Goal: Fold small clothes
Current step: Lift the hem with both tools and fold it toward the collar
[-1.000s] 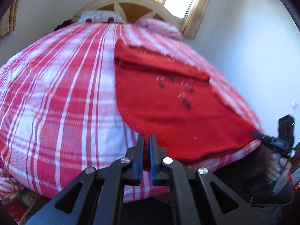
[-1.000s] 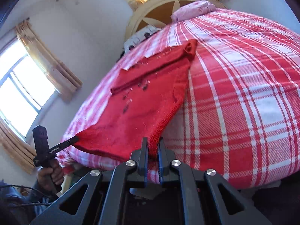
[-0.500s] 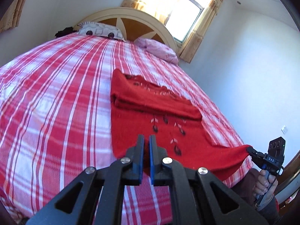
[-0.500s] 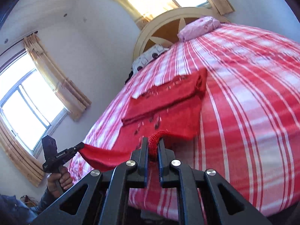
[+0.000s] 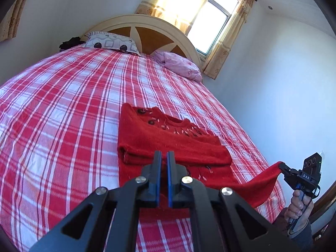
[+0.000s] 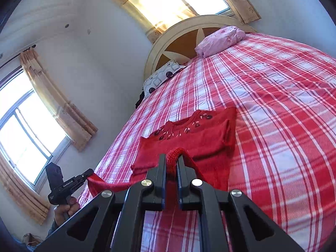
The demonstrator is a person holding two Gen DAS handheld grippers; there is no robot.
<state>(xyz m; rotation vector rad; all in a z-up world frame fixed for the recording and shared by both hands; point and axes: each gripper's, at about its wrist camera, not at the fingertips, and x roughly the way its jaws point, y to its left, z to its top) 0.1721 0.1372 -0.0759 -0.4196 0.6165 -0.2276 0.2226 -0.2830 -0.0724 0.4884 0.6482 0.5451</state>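
In the left wrist view, I am looking over a red-and-white plaid bedspread (image 5: pixel 63 126) filling the left and centre of the frame, with a patterned grey pillow (image 5: pixel 111 43) at upper left against the cream headboard (image 5: pixel 147 24). At centre, the red knitted sweater (image 5: pixel 168 138) is lying on the bed with its sleeves folded across the body. At lower centre, my left gripper (image 5: pixel 163 157) is holding its fingers nearly together with only a narrow gap, and red knit is showing between them, so it is pinching the sweater's hem. A pink pillow (image 5: pixel 180 67) is resting right of the headboard. At lower right, my right gripper (image 5: pixel 282 167) is clamping the other hem corner, lifted off the bed.

In the right wrist view, a curtained window (image 6: pixel 27 130) is sitting at the left edge, and the left gripper (image 6: pixel 89 173) at lower left is gripping a raised corner. At lower centre, the right gripper (image 6: pixel 171 161) is squeezing a bunched ridge of the sweater (image 6: pixel 193 138).
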